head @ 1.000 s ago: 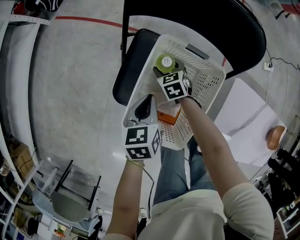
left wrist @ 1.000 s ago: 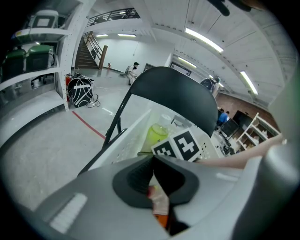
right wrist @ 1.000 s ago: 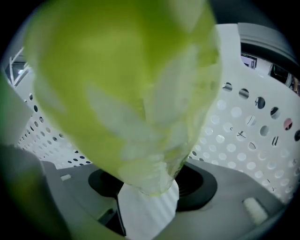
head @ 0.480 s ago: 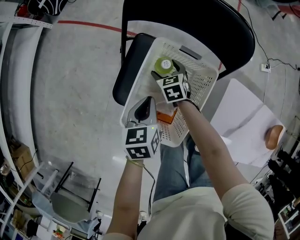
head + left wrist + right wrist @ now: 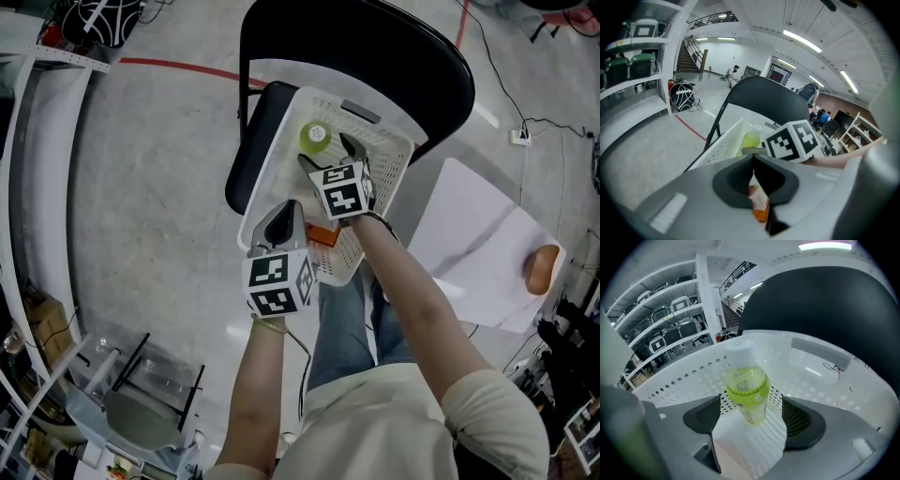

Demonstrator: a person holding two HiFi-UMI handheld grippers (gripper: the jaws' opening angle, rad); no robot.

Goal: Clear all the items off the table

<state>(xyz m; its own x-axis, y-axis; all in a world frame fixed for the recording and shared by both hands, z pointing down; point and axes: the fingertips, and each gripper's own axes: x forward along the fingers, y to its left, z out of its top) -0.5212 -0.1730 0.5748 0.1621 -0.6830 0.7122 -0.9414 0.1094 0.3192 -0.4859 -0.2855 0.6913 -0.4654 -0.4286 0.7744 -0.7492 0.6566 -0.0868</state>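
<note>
Green bottle [image 5: 315, 138] upright in the white basket [image 5: 389, 167], at its far end by the chair back. A second ago it was tucked under the right gripper [image 5: 325, 150]; now its cap shows clear beyond the jaws, which have just been opening as the gripper rose. Basket sits on the seat of a black chair [image 5: 375, 47]; grey concrete floor [image 5: 150, 187] with a red line [image 5: 178, 67], storage racks around. Right jaws spread wide, touching nothing. Left gripper [image 5: 289, 214] jaws pressed together, empty, over an orange pack [image 5: 323, 234].
</note>
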